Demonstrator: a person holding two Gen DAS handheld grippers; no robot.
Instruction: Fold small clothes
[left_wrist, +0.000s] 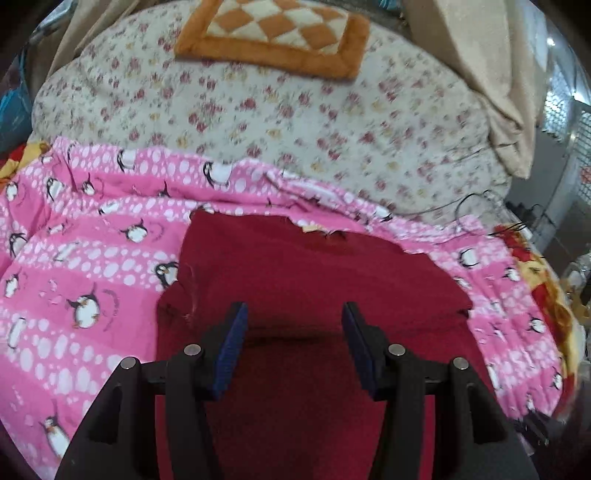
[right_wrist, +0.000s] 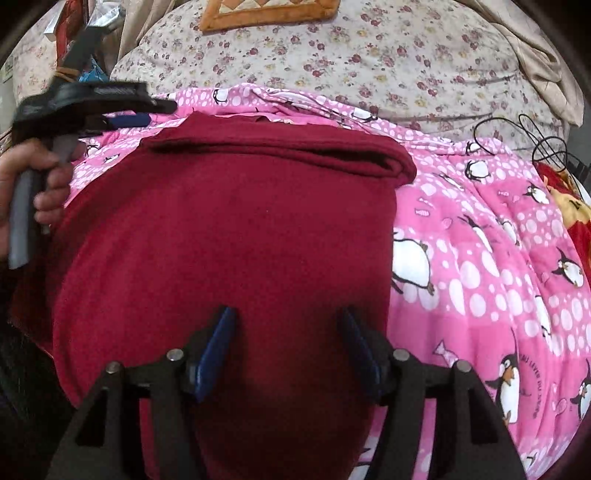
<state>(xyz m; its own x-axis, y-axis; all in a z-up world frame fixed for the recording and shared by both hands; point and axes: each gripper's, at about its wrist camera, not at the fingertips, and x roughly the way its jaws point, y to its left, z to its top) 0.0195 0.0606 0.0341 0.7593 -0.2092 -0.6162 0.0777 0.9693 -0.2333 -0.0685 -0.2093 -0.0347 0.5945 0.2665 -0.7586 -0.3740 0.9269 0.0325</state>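
Nearest the right tool (right_wrist: 288, 325), directly under and ahead of its blue-padded fingers (right_wrist: 218, 343), lay the dark red knitted garment (right_wrist: 229, 229), spread flat, its far edge folded back into a thick doubled band. The right tool's jaws stood apart with nothing between the pads, only the cloth below them. The left tool (left_wrist: 293, 321) hung over the same dark red knit, its jaws partly apart and gripping nothing, the pads clear of the fabric. In the right wrist view the left tool showed off to the left of the garment, held in a person's hand (right_wrist: 40, 184), beside the folded band.

Under the garment, on both sides of the tools, spread the pink cotton sheet printed with penguins and white dots (left_wrist: 92, 266), rumpled along its far edge. To the right of it a black cable (right_wrist: 532, 136) coiled loosely, near a red and yellow patterned blanket (left_wrist: 543, 280). Beyond the pink sheet rose a cream quilt with small red flowers (left_wrist: 280, 110), and farther still an orange-bordered checked cushion (left_wrist: 273, 33) lay on it. Beige cloth (left_wrist: 495, 62) hung at the far right.
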